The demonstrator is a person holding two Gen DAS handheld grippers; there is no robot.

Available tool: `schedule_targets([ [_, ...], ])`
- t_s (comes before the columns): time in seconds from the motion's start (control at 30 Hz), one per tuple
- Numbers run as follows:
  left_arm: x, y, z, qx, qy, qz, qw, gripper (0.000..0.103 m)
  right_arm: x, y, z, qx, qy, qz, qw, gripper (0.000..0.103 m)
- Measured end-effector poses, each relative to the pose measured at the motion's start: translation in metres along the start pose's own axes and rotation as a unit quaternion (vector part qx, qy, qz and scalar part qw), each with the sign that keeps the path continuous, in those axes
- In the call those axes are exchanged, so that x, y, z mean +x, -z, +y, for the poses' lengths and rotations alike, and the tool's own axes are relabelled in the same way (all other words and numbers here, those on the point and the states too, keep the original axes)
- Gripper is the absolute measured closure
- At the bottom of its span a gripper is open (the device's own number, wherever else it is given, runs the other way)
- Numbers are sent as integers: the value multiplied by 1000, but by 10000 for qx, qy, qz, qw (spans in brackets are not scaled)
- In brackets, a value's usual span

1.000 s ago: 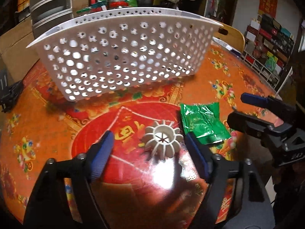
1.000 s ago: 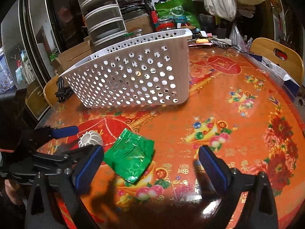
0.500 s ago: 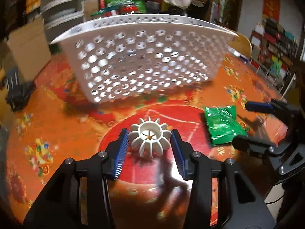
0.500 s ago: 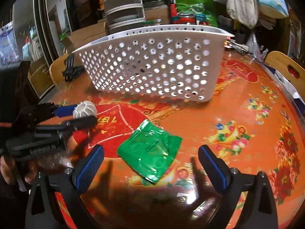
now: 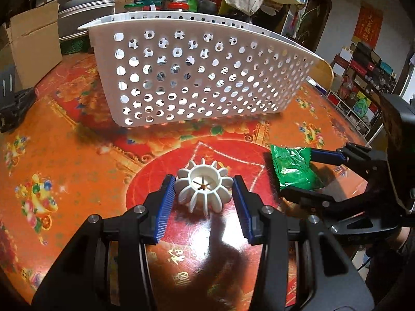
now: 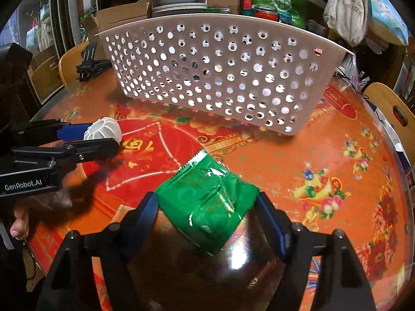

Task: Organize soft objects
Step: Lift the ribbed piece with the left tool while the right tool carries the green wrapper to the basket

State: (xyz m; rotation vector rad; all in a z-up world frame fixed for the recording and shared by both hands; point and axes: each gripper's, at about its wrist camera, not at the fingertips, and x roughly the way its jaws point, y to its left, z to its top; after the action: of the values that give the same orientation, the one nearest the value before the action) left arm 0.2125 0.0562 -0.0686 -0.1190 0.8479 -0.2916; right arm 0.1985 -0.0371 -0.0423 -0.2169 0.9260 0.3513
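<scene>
The left gripper (image 5: 205,191) has its blue pads against both sides of a white ribbed toy (image 5: 204,187) — a soft, flower-shaped ring with a hollow centre — which sits on the red medallion of the table (image 5: 77,155); its jaws closed in on the toy within the past second and now stand about a third open, pressing its ribs. From the right wrist view the same toy (image 6: 103,129) shows between that gripper's blue-tipped fingers (image 6: 74,132) at the left edge. The right gripper (image 6: 207,207) straddles a green foil packet (image 6: 207,202), which lies flat and slightly crumpled on the orange, flower-patterned tabletop, just right of the red medallion; its jaws have just been closing, and the pads now meet the packet's two edges, the left one touching the serrated seam. Whether the packet has left the table I cannot tell. Behind both objects stands a white perforated basket (image 5: 197,77), upright on the table and well apart from the toy and the packet. A wooden chair back (image 6: 391,108) shows beyond the table's far right rim.
</scene>
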Motion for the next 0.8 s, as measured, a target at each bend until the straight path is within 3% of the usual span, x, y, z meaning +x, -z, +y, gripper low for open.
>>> schedule_targets([
  [0.27, 0, 0, 1, 3, -9, -4, 10000, 61, -5, 2, -3, 9, -33, -121, 9999, 48],
  [0.8, 0, 1, -2, 40, -23, 8, 10000, 61, -17, 8, -17, 270, -306, -361, 9985, 74],
])
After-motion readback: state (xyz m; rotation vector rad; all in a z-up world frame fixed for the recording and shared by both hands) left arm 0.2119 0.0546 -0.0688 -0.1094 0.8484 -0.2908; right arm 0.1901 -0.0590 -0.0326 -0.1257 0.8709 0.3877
